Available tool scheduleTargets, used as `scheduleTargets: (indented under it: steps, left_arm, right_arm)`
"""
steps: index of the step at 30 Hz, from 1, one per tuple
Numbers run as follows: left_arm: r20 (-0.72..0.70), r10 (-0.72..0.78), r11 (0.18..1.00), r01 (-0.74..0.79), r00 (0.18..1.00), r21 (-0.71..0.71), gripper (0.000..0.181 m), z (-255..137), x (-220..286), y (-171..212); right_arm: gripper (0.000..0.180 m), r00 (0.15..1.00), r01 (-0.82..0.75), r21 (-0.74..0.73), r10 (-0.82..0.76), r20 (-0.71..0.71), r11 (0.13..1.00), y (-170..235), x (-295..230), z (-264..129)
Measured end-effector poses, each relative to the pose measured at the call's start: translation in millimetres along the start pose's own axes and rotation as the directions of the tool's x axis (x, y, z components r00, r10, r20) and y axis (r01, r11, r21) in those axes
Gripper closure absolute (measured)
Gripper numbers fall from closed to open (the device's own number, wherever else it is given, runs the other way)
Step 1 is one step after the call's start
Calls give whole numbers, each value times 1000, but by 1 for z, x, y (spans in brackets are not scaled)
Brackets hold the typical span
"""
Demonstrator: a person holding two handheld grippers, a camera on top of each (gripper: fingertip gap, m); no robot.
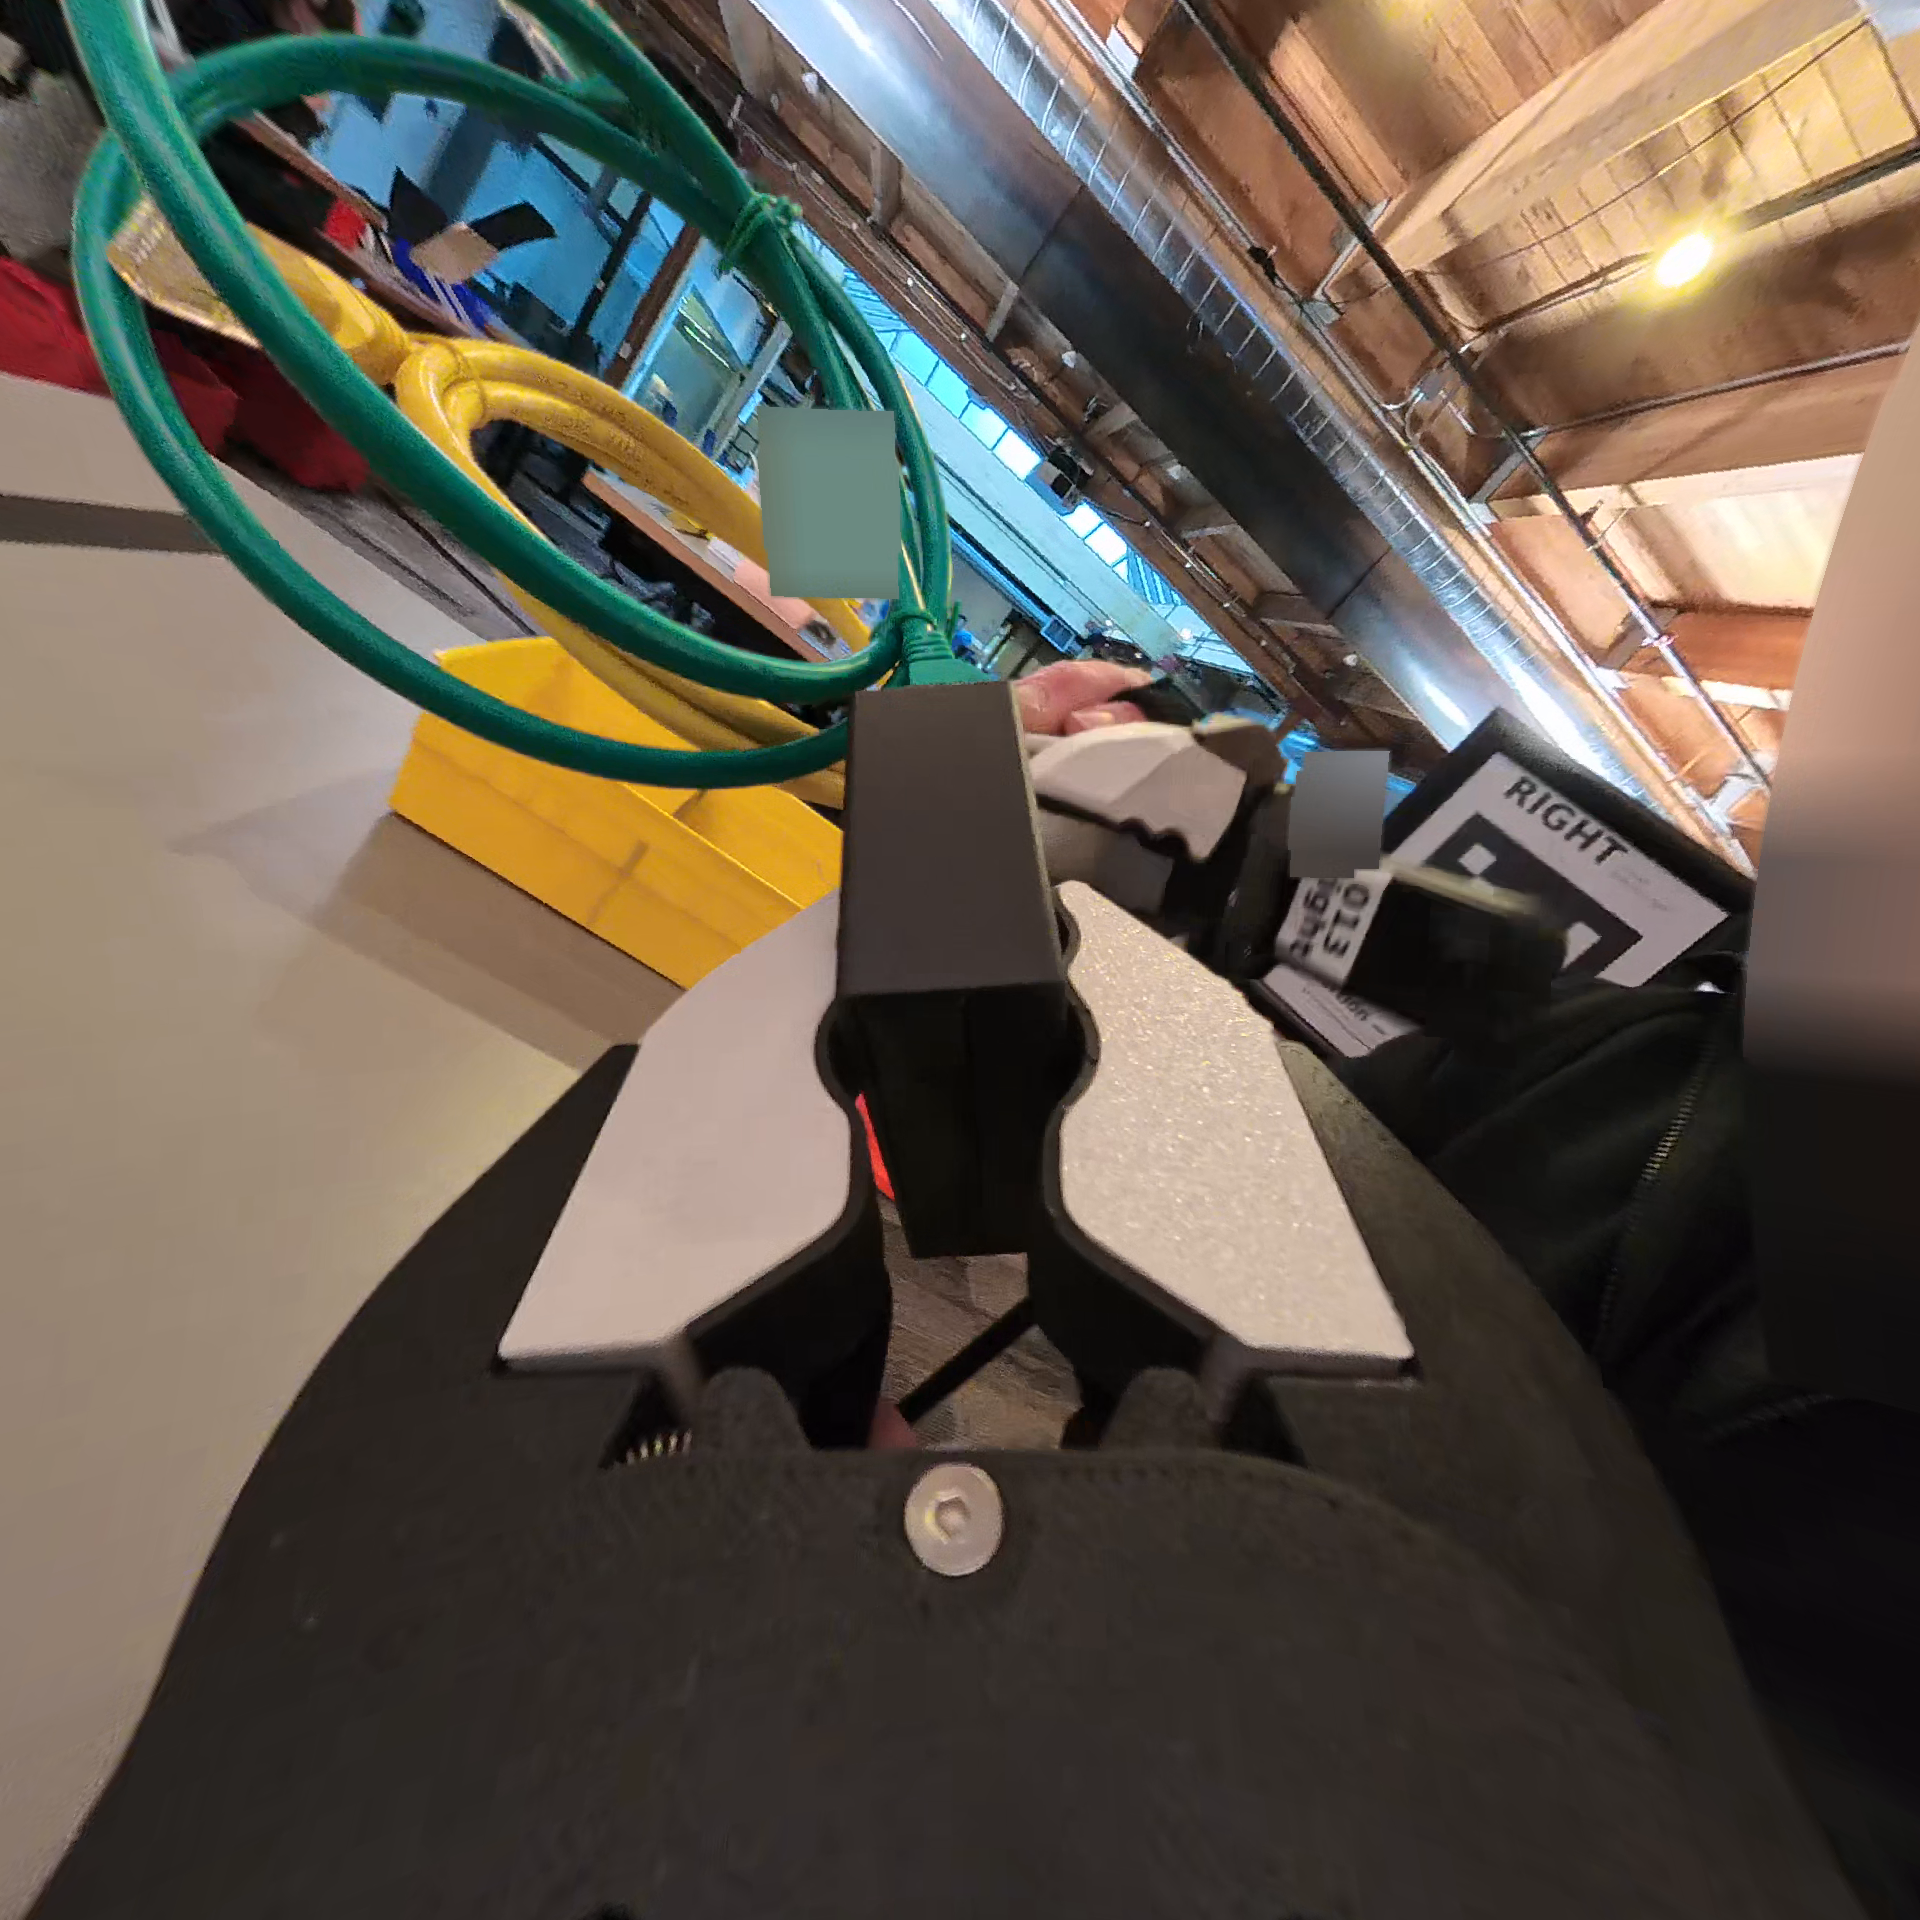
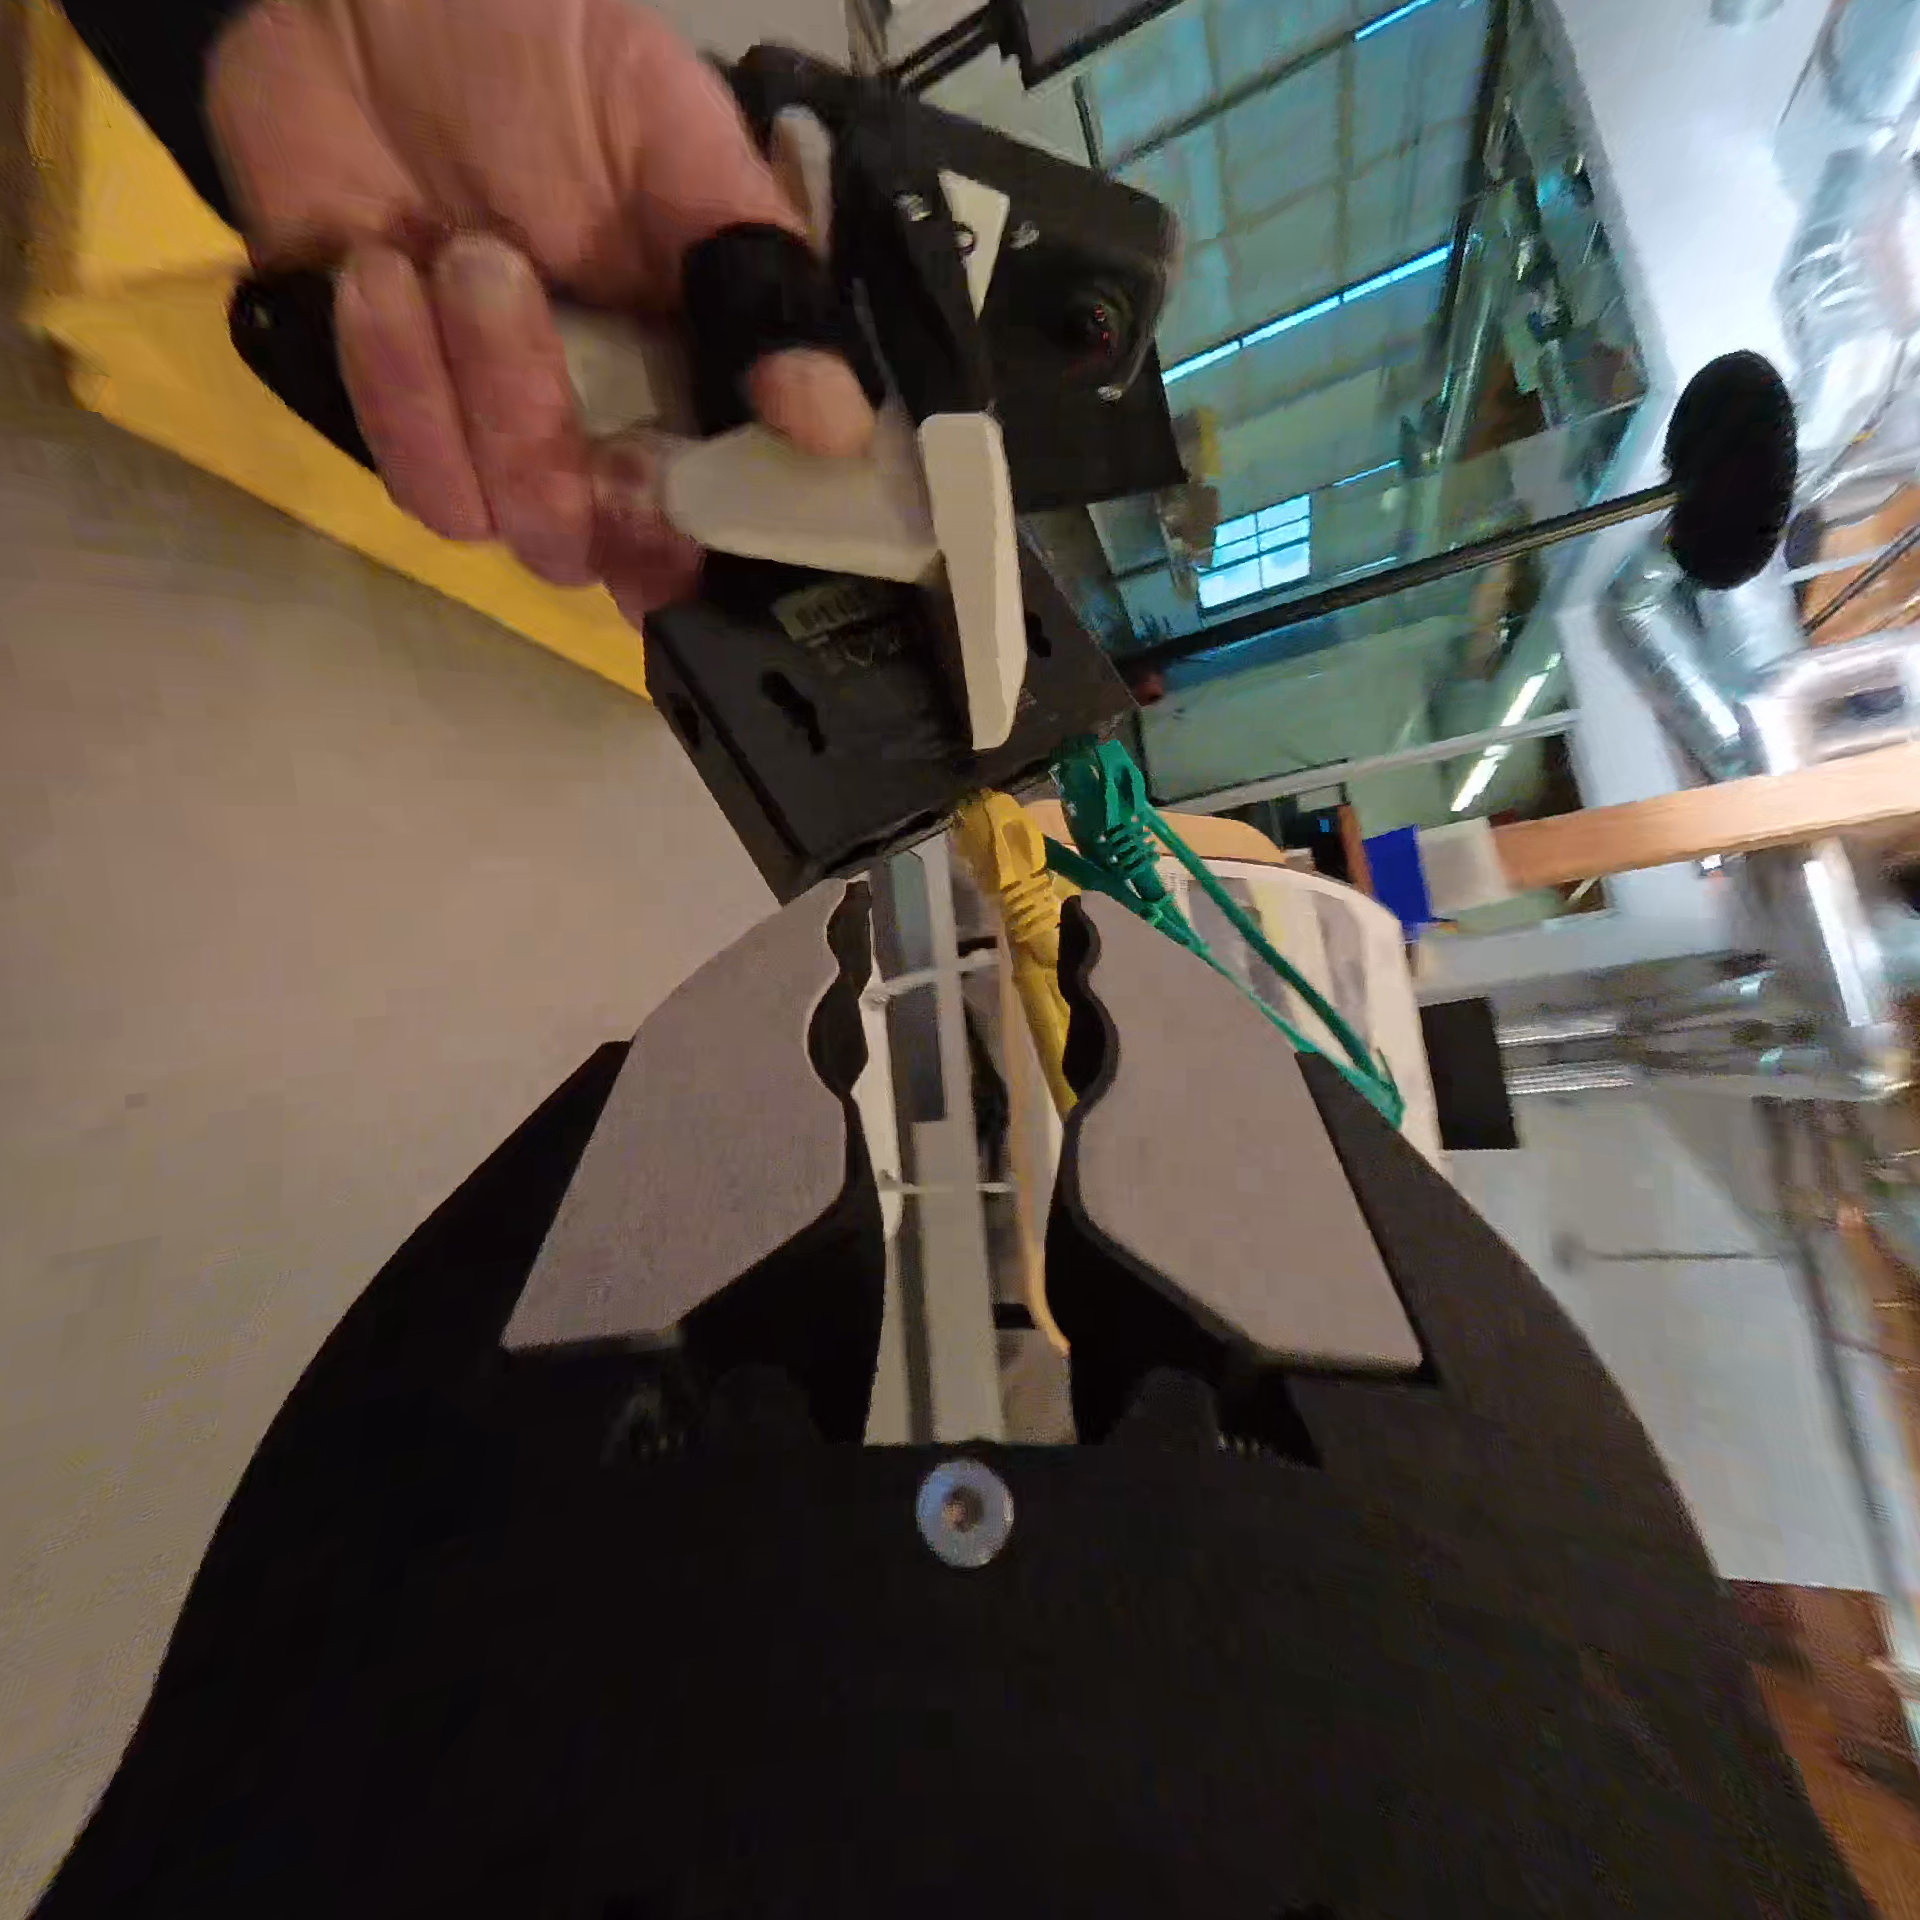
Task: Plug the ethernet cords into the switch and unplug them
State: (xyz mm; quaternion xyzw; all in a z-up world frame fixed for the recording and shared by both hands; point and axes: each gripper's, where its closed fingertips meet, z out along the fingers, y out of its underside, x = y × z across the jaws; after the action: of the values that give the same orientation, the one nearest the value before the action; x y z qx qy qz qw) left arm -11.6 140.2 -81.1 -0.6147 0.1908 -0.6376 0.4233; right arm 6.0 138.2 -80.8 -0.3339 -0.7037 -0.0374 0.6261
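Fingers (image 1: 727, 1122) of my left gripper (image 1: 951, 1060) are clamping the black switch (image 1: 940, 862), which is sticking out ahead between them. Beyond its far end, a green cord (image 1: 343, 436) is plugging in and looping up to the left, with a yellow cord (image 1: 582, 447) coiling behind it above a yellow bin (image 1: 613, 831) on the grey bench (image 1: 156, 831). Only my right view is showing the ports: the yellow plug (image 2: 1013, 862) and green plug (image 2: 1112, 810) are both sitting in the switch (image 2: 831, 727). My right gripper (image 2: 966, 997) is standing partly open around the yellow boot, and I cannot tell whether it is touching. A marker card (image 1: 1538, 883) is bearing writing to the right of my left fingers.
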Motion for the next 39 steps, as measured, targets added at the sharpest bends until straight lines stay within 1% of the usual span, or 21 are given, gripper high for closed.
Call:
scheduleTargets:
  steps: [2, 4, 5, 6, 10, 12, 15, 17, 19, 21, 23, 25, 27, 28, 30, 32, 34, 35, 36, 38, 39]
  left_arm:
    - [-34, -51, 999, 50, 998, -14, 151, 2, 3, 3]
    - [-41, -76, 997, 76, 996, -11, 151, 3, 4, 4]
    - [-51, -93, 996, 93, 994, -15, 151, 4, 4, 4]
    - [-62, -114, 993, 113, 992, -27, 151, 4, 5, 6]
    - [-68, -196, 980, 192, 978, -55, 151, 9, 2, 15]
    - [-83, -243, 970, 240, 966, -44, 151, 9, -1, 16]
    - [-77, -247, 969, 246, 966, -17, 148, 9, -4, 14]
    - [-33, -194, 980, 195, 980, 34, 136, 6, -8, 5]
    - [25, -111, 992, 109, 994, 65, 127, 0, -10, -4]
    - [126, 64, 996, -72, 990, 54, 125, -5, -13, -10]
    - [227, 265, 957, -285, 937, 62, 117, -12, -10, -23]
    - [275, 371, 923, -384, 887, -7, 96, -11, -8, -25]
    - [280, 421, 906, -415, 862, -85, 80, -7, -7, -19]
    - [286, 420, 906, -414, 861, -87, 75, -6, -6, -18]
    - [293, 424, 906, -405, 857, -125, 69, -1, -8, -10]
    - [324, 440, 898, -403, 838, -178, 59, 5, -17, -1]
    - [326, 434, 899, -384, 840, -208, 52, 9, -24, 8]
    - [326, 433, 900, -383, 840, -208, 50, 11, -26, 11]
    - [322, 431, 901, -386, 843, -196, 55, 11, -25, 12]
    - [298, 451, 890, -403, 841, -212, 71, 13, -21, 16]
    - [309, 467, 883, -416, 829, -218, 71, 13, -21, 16]
  right_arm:
    - [145, 986, 159, -74, -163, -44, 984, 5, -3, 9]
    - [139, 957, 277, -116, -285, -61, 954, 7, -5, 16]
    - [140, 935, 333, -131, -345, -82, 934, 9, -4, 17]
    - [145, 911, 375, -141, -393, -123, 916, 8, 1, 17]
    - [165, 861, 489, -140, -502, -86, 861, 6, -2, 17]
    - [166, 867, 485, -135, -495, -52, 864, 9, -4, 17]
    - [166, 900, 432, -139, -435, 7, 891, 12, -6, 17]
    - [167, 941, 338, -133, -335, 45, 932, 15, -7, 16]
    - [168, 965, 263, -154, -258, 52, 952, 24, -3, 15]
    - [170, 985, 166, -138, -156, 80, 976, 29, -1, 14]
    - [170, 988, 142, -170, -129, 85, 975, 40, 1, 14]
    - [170, 993, 110, -190, -98, 72, 976, 46, 4, 15]
    - [171, 991, 131, -219, -127, 33, 967, 48, 7, 15]
    - [170, 992, 127, -234, -126, 17, 964, 49, 9, 16]
    - [171, 990, 138, -256, -144, -4, 957, 51, 11, 17]
    - [171, 989, 140, -246, -146, -4, 959, 48, 9, 18]
    - [171, 990, 134, -227, -140, -13, 965, 41, 7, 17]
    - [171, 990, 130, -231, -137, -17, 964, 40, 7, 18]
    - [171, 990, 130, -248, -140, -25, 960, 40, 6, 18]
    - [171, 988, 139, -261, -152, -30, 955, 42, 4, 19]
    - [171, 989, 127, -269, -142, -37, 955, 43, 3, 20]
